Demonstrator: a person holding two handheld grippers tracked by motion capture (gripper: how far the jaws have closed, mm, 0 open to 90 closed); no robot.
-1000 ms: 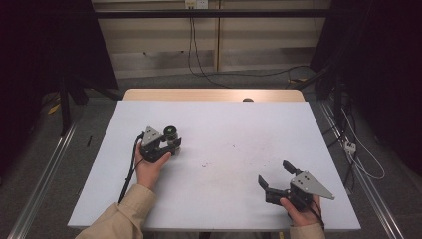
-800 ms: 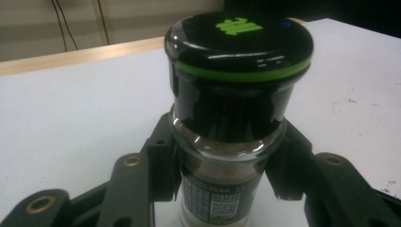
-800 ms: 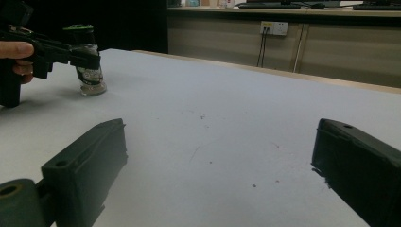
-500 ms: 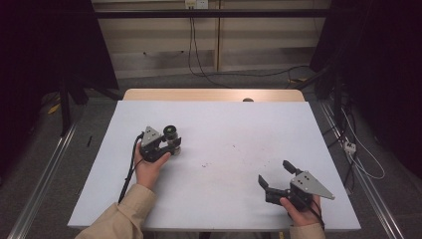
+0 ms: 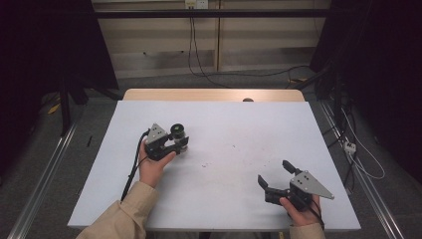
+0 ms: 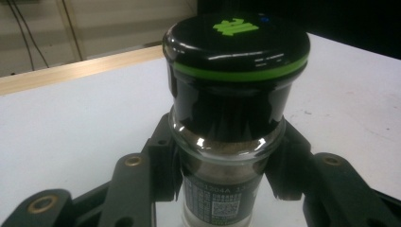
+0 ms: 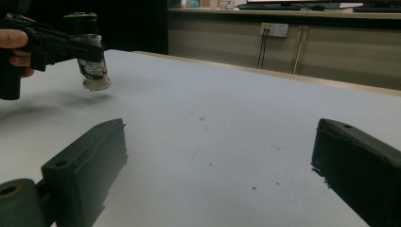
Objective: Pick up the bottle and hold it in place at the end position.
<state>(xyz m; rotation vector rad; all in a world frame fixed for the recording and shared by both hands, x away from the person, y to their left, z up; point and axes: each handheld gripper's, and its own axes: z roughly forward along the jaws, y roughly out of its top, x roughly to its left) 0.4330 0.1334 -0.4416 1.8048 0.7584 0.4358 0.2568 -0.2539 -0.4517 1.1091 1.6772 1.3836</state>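
Observation:
A glass jar with a black lid ringed in green is clamped in my left gripper, left of the table's middle. In the left gripper view the jar stands upright, and the black fingers press its glass body just under the lid. From the right gripper view the jar hangs slightly above the white table top, over its own shadow. My right gripper rests near the front right edge, open, with nothing between its jaws.
The white table has a wooden strip along its far edge. Cables and a rail lie on the floor to the right. A cable trails from the left gripper along the sleeve.
The left gripper with the jar has shifted a little to the right. The right gripper has stayed where it was.

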